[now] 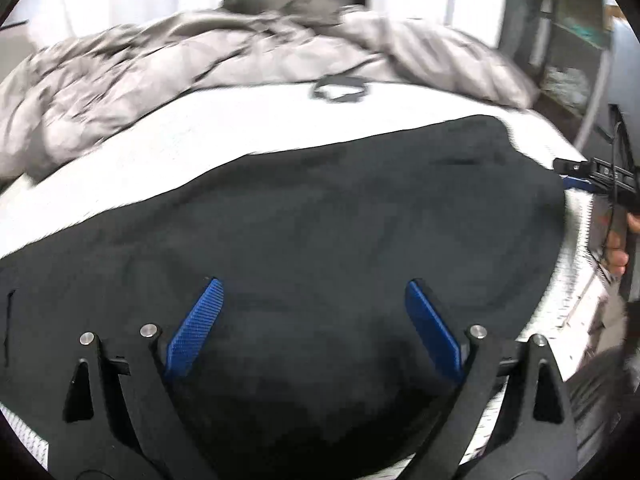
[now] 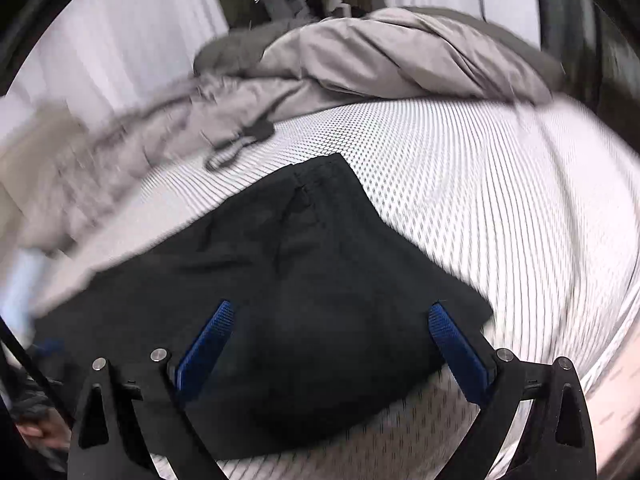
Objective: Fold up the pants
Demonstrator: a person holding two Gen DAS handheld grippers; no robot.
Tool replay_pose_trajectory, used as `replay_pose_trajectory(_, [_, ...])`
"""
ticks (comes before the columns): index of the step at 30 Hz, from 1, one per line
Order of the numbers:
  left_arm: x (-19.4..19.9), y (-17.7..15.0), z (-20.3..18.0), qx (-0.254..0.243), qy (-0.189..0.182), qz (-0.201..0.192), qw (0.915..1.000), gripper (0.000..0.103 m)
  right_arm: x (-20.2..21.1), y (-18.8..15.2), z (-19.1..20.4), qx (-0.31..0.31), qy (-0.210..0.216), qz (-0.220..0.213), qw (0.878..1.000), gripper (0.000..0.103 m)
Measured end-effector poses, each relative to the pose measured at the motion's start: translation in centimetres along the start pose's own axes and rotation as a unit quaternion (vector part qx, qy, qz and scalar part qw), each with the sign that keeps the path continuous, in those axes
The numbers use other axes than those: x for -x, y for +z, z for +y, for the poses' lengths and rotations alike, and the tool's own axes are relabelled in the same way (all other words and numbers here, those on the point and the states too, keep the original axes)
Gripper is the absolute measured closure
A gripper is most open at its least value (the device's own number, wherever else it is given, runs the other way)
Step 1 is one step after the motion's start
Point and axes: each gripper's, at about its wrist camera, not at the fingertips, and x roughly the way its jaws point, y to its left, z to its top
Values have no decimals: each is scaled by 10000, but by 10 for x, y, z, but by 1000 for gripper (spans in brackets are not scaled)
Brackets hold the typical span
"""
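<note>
Dark pants (image 1: pixel 320 220) lie spread flat on a white patterned mattress (image 1: pixel 200 140). My left gripper (image 1: pixel 314 286) hovers above them, open wide, with nothing between its blue pads (image 1: pixel 196 328). In the right wrist view the same pants (image 2: pixel 288 288) run from lower left to a corner at the middle. My right gripper (image 2: pixel 332 312) hangs over their near end, open and empty. That gripper also shows at the right edge of the left wrist view (image 1: pixel 576 170), held by a hand (image 1: pixel 618 248); its jaws cannot be read there.
A rumpled grey duvet (image 1: pixel 160 64) is heaped across the far side of the bed, also in the right wrist view (image 2: pixel 380 56). A small dark strap (image 1: pixel 340 90) lies on the mattress beyond the pants. Shelving (image 1: pixel 568 52) stands at the right, past the bed edge.
</note>
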Motion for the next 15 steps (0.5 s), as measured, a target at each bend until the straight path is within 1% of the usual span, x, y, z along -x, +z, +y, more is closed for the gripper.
replay_pose_trajectory(2, [-8,-2,-20,-327,-222,149,9991,11,3,-8,-20,-545,478,131,9973,3])
replay_pose_trajectory(3, [-14,-5,-27,-480,-230,293,9982,11,1,-11,-29,-806,696,235,9940,3])
replay_pose_trajectory(4, [-25,-11,-36,-670,-137,550,9961,11,-5,-12,-36,-976,832,326,9912,4])
replay_pose_trajectory(5, [-30,-15,-39,-717,-55,631,9954,11,-12,-13,-39,-1128,948,463,9880,4])
replay_pose_trajectory(6, [-31,-17,-39,-683,-49,616,9957,11,-23,-15,-44,-1289,1033,641,9842,4])
replay_pose_trajectory(7, [-30,-17,-36,-569,-130,578,9966,11,-31,-18,-45,-1378,976,762,9827,6])
replay_pose_trajectory(8, [-28,-15,-32,-446,-240,608,9969,11,-35,-18,-46,-1406,944,781,9825,6])
replay_pose_trajectory(9, [-26,-13,-28,-344,-322,635,9969,11,-36,-16,-44,-1409,1020,684,9824,7])
replay_pose_trajectory(10, [-22,-10,-22,-181,-416,623,9970,11,-34,-12,-41,-1417,1239,486,9809,9])
replay_pose_trajectory(12, [-13,-6,-11,83,-553,473,9973,11,-35,-6,-37,-1539,1370,201,9783,31])
replay_pose_trajectory(13, [-8,-5,-5,174,-591,390,9973,11,-36,-3,-34,-1570,1216,88,9800,60])
replay_pose_trajectory(14, [-2,-3,4,327,-610,251,9973,11,-38,1,-28,-1554,1008,-30,9827,79])
replay_pose_trajectory(15, [3,-1,13,452,-588,156,9971,11,-41,6,-18,-1458,919,-165,9849,82])
